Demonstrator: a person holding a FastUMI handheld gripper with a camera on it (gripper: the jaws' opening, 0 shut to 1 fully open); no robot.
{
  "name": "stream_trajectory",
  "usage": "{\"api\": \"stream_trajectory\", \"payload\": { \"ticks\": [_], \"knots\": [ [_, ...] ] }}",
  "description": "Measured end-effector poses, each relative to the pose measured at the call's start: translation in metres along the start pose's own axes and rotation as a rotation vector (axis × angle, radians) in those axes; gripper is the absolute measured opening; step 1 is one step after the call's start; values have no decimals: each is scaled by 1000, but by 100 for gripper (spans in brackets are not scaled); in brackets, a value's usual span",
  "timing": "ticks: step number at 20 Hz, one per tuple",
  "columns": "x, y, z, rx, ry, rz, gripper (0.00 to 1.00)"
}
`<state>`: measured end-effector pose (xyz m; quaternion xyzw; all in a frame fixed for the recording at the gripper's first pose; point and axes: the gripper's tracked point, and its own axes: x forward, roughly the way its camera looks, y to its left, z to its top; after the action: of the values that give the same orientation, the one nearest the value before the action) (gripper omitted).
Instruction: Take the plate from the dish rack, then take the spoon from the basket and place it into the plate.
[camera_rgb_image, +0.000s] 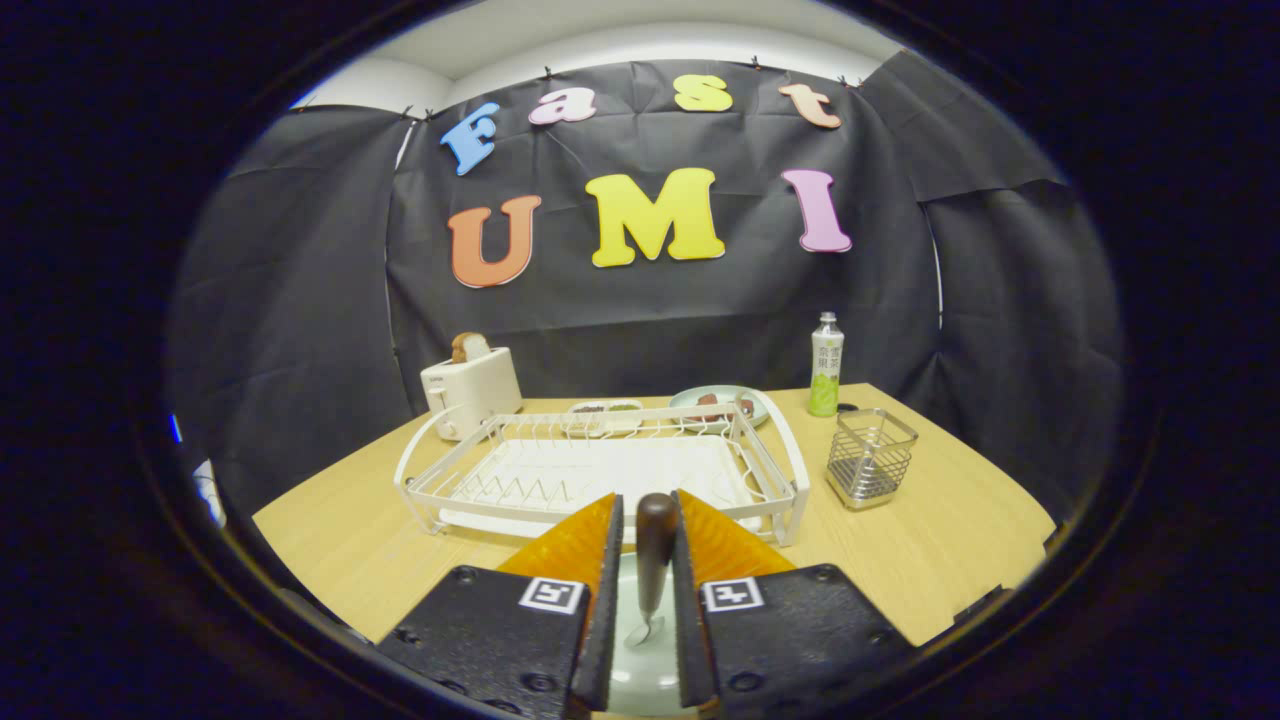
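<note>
Spoon held upright over the plate.

On the wooden table the white dish rack sits beyond the fingers, the wire basket beside it. Below the gripper lies the pale plate. The fingers clamp the spoon by its dark handle, bowl seemingly just above the plate.

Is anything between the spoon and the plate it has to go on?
Nothing visible. The hand-held gripper is shut on the spoon, whose bowl hangs down right above the plate below the fingers. The dish rack and basket sit farther ahead.
</note>
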<state>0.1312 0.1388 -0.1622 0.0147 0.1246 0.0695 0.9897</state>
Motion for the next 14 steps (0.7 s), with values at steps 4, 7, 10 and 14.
{"api": "stream_trajectory", "payload": {
  "ticks": [4,7,10,14],
  "knots": [
    [-12,-13,7,-25,-26,-23,69],
    [-27,-23,8,-19,-29,-56,92],
    [-45,-26,17,-10,-50,-70,97],
    [-69,-27,23,1,-45,-80,100]
  ]
}}
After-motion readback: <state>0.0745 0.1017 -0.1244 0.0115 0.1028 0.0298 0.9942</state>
